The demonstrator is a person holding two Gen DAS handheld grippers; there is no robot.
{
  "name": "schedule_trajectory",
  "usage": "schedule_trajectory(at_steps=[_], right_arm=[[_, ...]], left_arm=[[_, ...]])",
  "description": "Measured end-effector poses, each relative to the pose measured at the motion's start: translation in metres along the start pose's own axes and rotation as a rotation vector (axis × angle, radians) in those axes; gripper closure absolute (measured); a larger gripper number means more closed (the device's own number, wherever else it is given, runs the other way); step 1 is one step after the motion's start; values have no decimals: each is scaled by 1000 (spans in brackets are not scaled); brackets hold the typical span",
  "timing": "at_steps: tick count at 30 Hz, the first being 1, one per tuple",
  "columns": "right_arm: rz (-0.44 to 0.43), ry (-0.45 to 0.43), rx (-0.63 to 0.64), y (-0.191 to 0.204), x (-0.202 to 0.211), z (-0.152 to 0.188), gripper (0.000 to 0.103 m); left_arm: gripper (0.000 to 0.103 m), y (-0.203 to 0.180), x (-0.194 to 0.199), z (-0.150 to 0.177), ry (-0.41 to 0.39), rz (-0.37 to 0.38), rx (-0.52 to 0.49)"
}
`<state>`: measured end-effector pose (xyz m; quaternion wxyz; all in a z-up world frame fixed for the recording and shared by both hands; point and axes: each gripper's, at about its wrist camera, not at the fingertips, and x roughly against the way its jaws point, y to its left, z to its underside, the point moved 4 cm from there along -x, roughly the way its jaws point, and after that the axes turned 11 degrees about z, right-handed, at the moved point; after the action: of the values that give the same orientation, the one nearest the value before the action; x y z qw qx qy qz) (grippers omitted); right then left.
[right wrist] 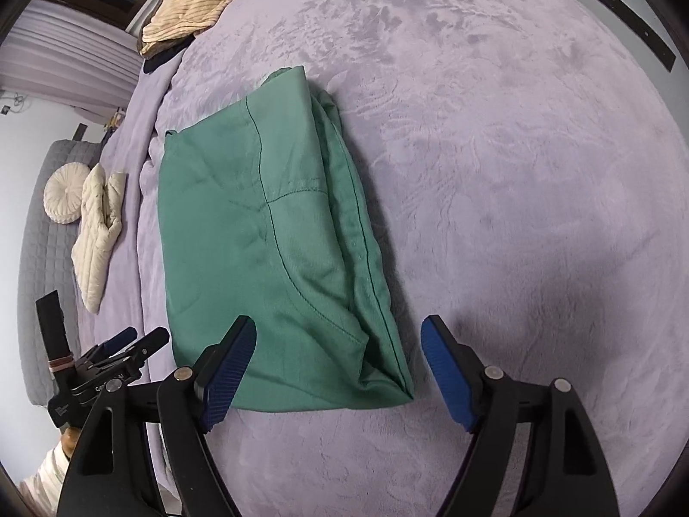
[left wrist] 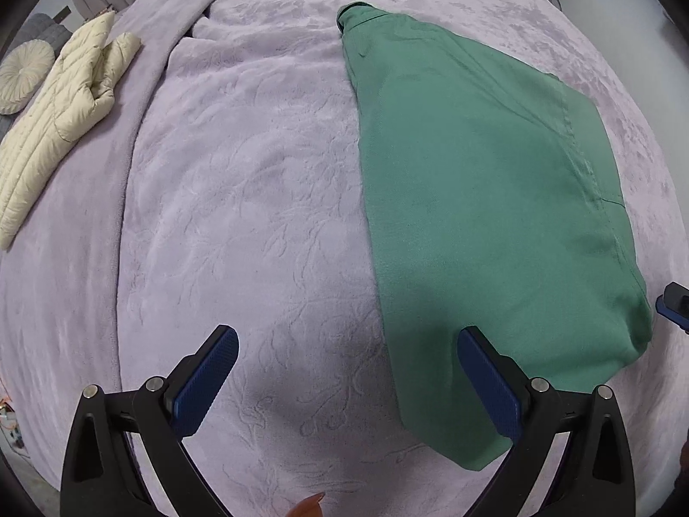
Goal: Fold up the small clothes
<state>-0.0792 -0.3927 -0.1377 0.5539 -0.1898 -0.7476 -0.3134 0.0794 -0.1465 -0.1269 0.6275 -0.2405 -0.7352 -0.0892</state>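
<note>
A green garment (left wrist: 486,198) lies folded lengthwise into a long panel on the lilac bedspread (left wrist: 241,198). My left gripper (left wrist: 346,383) is open and empty above the garment's near left corner. In the right wrist view the same green garment (right wrist: 267,258) shows stacked layers along its right edge. My right gripper (right wrist: 338,370) is open and empty above the garment's near right corner. The left gripper (right wrist: 133,342) also shows at the left of that view, and a tip of the right gripper (left wrist: 674,306) shows at the right edge of the left wrist view.
A cream quilted jacket (left wrist: 56,116) lies at the bed's left edge, also in the right wrist view (right wrist: 99,232). A round cream cushion (right wrist: 62,198) rests on a grey sofa (right wrist: 38,258). A tan corduroy garment (right wrist: 198,0) lies at the far left corner.
</note>
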Motion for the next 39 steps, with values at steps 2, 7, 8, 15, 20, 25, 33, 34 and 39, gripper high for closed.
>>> schedule_trajectory(at_steps=[2,7,8,15,20,25,33,34,39], right_arm=[[2,4,18,2,-4,-7,21],[-9,19,60,5,-16,-22,21],[-14,26,62,5,-19,-24,21],[-58,80,69,1,-40,-36,21],[-148,118,84,0,-55,-47,21],[-279,184,81,4,-80,-60,21],[-376,222,161,47,-110,-73,14],[-376,227,161,50,-112,-74,14],[-369,224,96,48,-112,-76,48]], left_arm=[[1,1,-3,-4,2,15,24],[1,3,-8,-19,-4,25,46],[1,3,-10,-22,5,38,47],[1,-3,-13,-32,-5,96,42],[1,4,-19,-52,-30,237,46],[1,10,-56,-61,57,403,98],[1,-29,-85,-67,98,434,58],[1,-32,-86,-68,97,417,55],[14,-36,-78,-66,73,394,49]])
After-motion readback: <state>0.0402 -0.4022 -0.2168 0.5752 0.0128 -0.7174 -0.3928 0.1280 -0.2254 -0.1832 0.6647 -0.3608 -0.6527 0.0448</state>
